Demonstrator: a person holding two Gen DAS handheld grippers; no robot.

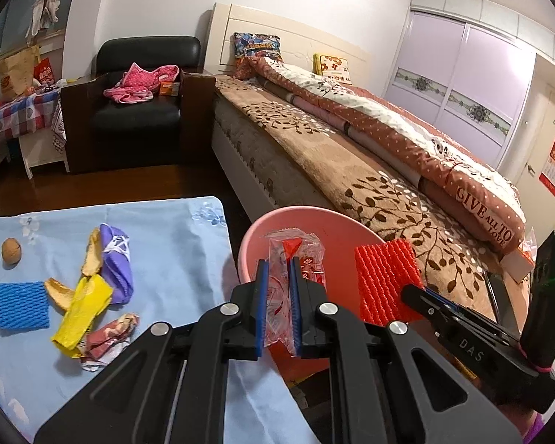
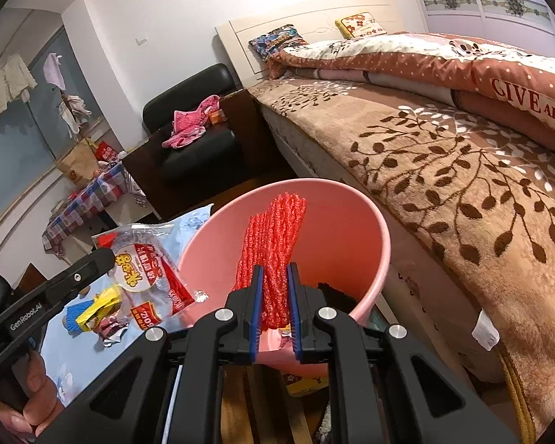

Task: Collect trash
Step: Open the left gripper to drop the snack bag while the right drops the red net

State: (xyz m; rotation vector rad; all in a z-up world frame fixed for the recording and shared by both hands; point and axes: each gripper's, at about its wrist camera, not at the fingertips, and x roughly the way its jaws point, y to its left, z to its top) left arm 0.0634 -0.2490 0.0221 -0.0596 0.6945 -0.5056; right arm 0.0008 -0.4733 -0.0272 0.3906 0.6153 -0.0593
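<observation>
My left gripper (image 1: 278, 264) is shut on a clear plastic wrapper with red print (image 1: 296, 259), held over the near rim of the pink bucket (image 1: 299, 214). My right gripper (image 2: 275, 270) is shut on a red foam net sleeve (image 2: 273, 229), which hangs above the mouth of the same pink bucket (image 2: 366, 222). In the left wrist view the red sleeve (image 1: 384, 277) and the right gripper show at the bucket's right. In the right wrist view the wrapper (image 2: 144, 266) shows at the bucket's left.
On the light blue cloth (image 1: 166, 244) lie a blue foam sleeve (image 1: 20, 305), a yellow wrapper (image 1: 81, 307), orange peel (image 1: 92, 251), a purple wrapper (image 1: 116, 262), a crumpled pink wrapper (image 1: 109, 336) and a walnut (image 1: 11, 251). A bed (image 1: 351, 162) stands right of the bucket; a black armchair (image 1: 140, 111) stands behind.
</observation>
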